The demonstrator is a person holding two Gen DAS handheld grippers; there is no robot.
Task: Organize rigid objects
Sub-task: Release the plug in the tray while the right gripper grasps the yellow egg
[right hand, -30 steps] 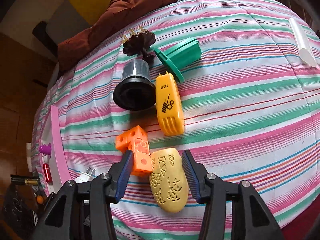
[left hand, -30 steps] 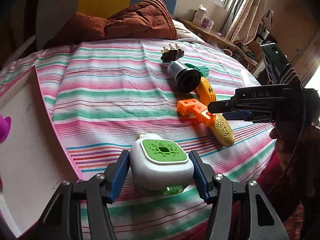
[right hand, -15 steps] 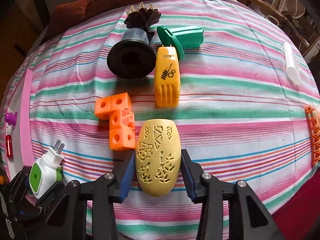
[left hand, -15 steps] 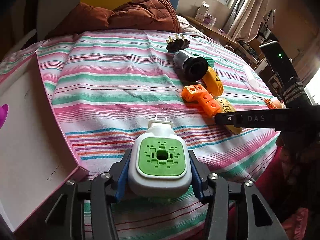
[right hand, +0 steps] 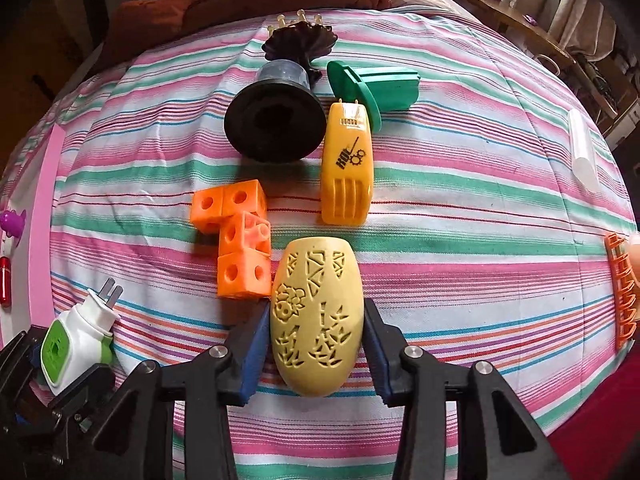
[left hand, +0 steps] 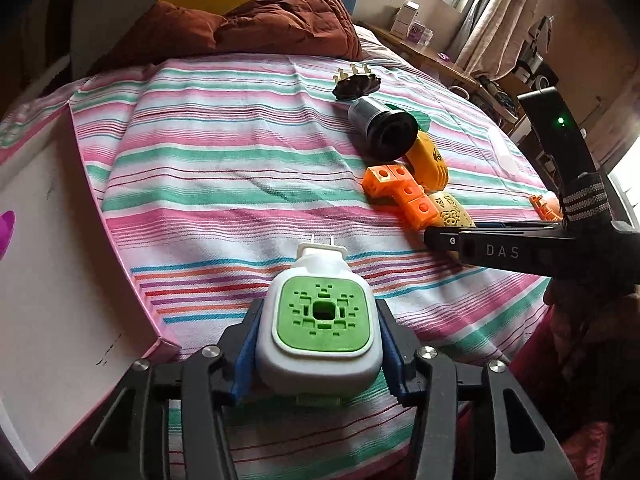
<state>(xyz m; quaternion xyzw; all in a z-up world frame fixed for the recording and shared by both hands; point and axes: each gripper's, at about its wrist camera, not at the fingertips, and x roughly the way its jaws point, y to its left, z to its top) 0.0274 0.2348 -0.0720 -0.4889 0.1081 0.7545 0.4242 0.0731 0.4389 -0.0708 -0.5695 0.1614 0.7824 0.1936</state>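
Note:
My left gripper is shut on a white plug-in device with a green top and holds it above the striped bedcover; it also shows in the right wrist view. My right gripper is shut on a yellow carved oval shell, which lies beside the orange cube block. Beyond lie a yellow-orange comb-like piece, a black funnel-shaped cup, a green flanged piece and a dark flower-shaped plug.
A white box with a pink rim lies at the left with a purple item in it. An orange rack and a clear tube lie at the right. A brown quilt is at the back.
My left gripper has lifted the plug-in device and drawn back toward the near edge. My right gripper has closed on the yellow shell and turned to face the row of objects squarely.

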